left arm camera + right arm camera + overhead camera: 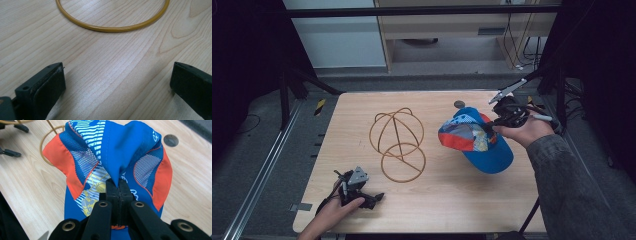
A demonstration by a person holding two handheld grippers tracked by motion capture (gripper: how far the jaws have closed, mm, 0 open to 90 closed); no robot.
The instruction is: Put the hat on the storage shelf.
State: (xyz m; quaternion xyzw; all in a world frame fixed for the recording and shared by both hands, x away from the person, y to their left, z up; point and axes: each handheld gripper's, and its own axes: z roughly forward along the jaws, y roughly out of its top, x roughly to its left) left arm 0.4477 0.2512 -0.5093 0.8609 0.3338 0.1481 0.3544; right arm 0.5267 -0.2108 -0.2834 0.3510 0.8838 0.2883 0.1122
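Cap (476, 140) pinched in rt tongs (119, 188) (lifted off table (447, 200)), wire stand (398, 142) empty

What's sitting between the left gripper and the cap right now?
The wire hat stand lies between the left gripper and the cap, as the high view shows. In the left gripper view, bare table separates the open jaws from the stand's base ring.
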